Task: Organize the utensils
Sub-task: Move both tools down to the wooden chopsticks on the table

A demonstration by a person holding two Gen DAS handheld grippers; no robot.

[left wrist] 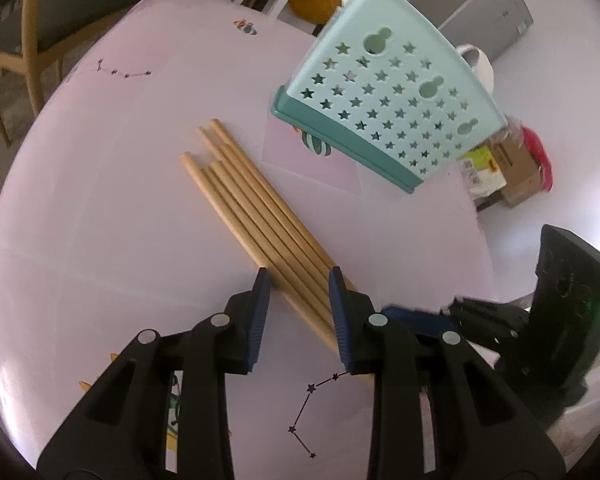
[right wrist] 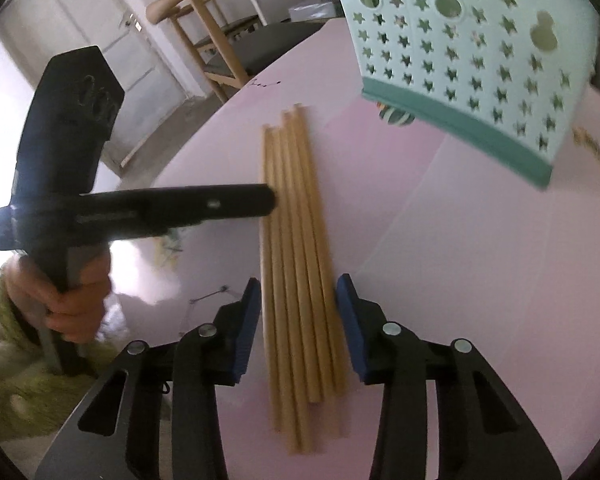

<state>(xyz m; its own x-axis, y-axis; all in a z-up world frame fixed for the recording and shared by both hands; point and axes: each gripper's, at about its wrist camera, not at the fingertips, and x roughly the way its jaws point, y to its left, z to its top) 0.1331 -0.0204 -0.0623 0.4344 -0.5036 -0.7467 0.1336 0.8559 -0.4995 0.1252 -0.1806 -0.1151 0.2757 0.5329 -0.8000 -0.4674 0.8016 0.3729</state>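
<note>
Smooth round wooden chopsticks (right wrist: 296,264) are lying bundled at frame centre on the pink tablecloth (right wrist: 460,280) — star-perforated mint plastic basket (right wrist: 460,60) upper right. Left gripper (left wrist: 300,304) and right gripper (right wrist: 298,316) are both straddling the bundle, blue ribbed pads released — not pressing.

Wooden chair (right wrist: 196,28), cardboard box (left wrist: 518,172), perhaps a door (right wrist: 112,52).

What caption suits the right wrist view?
Right gripper straddles wooden chopsticks on the pink table, near a mint basket.
</note>
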